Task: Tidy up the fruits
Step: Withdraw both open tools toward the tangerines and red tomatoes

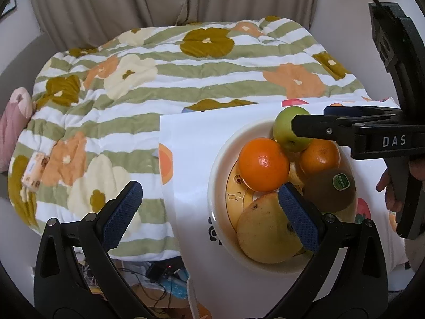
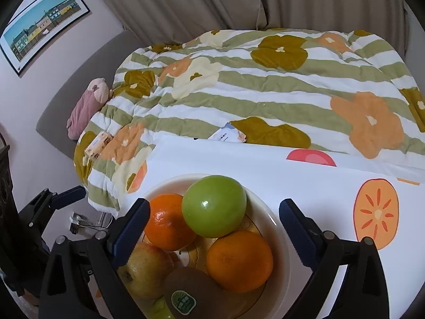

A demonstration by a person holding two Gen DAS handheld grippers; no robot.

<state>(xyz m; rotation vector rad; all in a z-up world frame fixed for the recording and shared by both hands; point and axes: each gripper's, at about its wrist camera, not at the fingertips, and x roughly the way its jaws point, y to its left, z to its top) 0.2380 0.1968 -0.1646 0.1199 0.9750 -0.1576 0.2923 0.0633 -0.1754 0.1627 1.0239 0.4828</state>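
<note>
A white bowl (image 1: pixel 216 183) on a white fruit-print mat (image 1: pixel 191 143) holds a green apple (image 1: pixel 285 130), two oranges (image 1: pixel 263 167) (image 1: pixel 320 156), a kiwi with a green sticker (image 1: pixel 329 188) and a yellowish pear (image 1: pixel 265 234). My left gripper (image 1: pixel 209 207) is open and empty at the bowl's left rim. My right gripper (image 2: pixel 213 223) is open above the bowl (image 2: pixel 279 228), its fingers straddling the green apple (image 2: pixel 215 204) without touching it. Both oranges (image 2: pixel 167 223) (image 2: pixel 239 260), the kiwi (image 2: pixel 202 289) and the pear (image 2: pixel 146 271) show in the right wrist view. The right gripper also shows in the left wrist view (image 1: pixel 310 122).
The mat (image 2: pixel 318 186) lies on a bed with a striped flower quilt (image 1: pixel 159 85). A tissue pack (image 1: pixel 34 170) and a pink plush (image 1: pixel 13 122) lie at the left. A wipes pack (image 2: pixel 228 134) lies behind the mat. Cables (image 1: pixel 148 287) are on the floor below.
</note>
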